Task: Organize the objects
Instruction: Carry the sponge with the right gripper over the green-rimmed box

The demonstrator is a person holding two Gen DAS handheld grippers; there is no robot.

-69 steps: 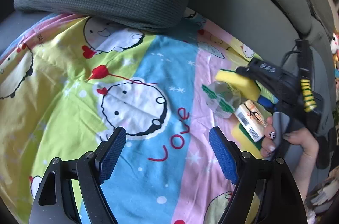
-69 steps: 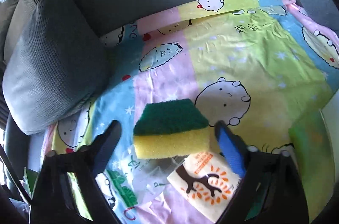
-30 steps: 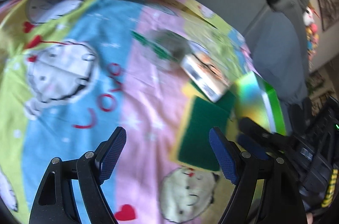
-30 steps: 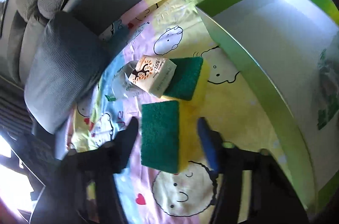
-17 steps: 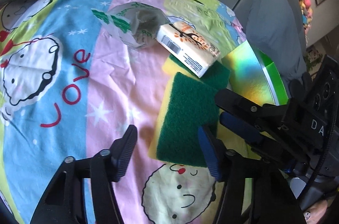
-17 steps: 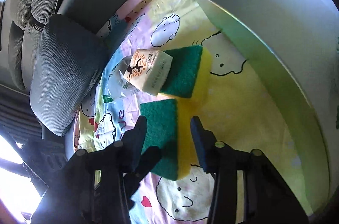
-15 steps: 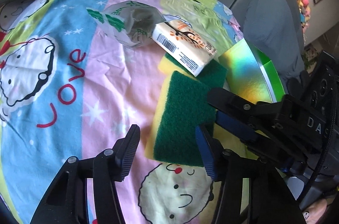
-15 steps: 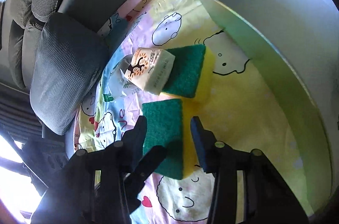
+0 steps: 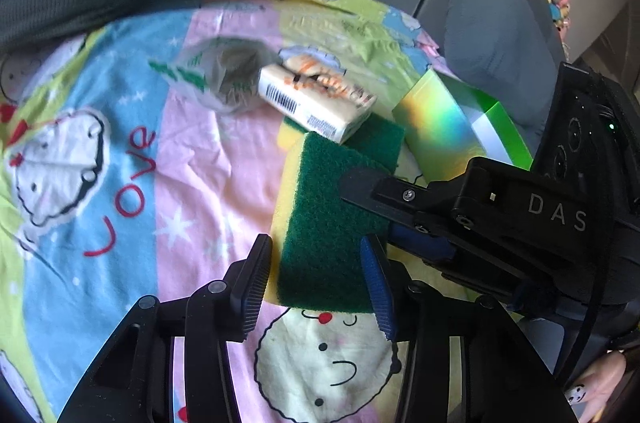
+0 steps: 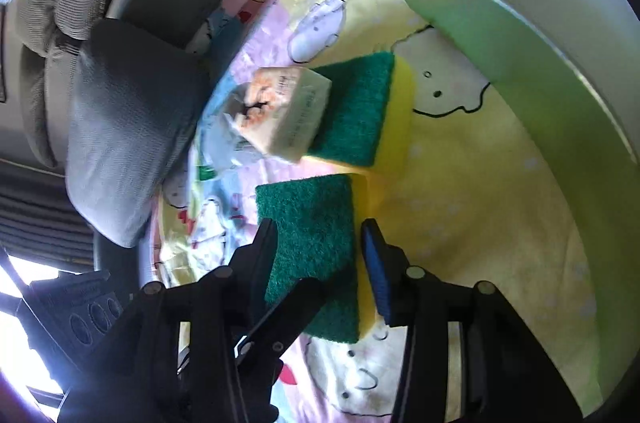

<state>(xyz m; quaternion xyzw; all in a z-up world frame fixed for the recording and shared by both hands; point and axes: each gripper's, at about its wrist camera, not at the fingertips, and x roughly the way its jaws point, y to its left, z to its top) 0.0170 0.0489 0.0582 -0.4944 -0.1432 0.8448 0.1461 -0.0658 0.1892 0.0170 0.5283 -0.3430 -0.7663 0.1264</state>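
Tongs on the left (image 9: 314, 263): narrow and closing, straddling the near sponge (image 9: 320, 207) by its long edges, with pads close beside it and not clearly pressing. Tongs on the right (image 10: 318, 243): clamped on that same sponge, one finger across the green face, the blue pad against the yellow side. Just beyond both tips: a second sponge (image 9: 380, 139), green side up, touching the first. Propped on its far end: a cream soap pack (image 9: 316, 103). Beyond and left of the left tongs, beside the pack: a crumpled clear bag (image 9: 224, 79). Right of the sponges: an open green box (image 9: 448, 127). Underneath everything: a cartoon bedsheet (image 9: 120, 163).
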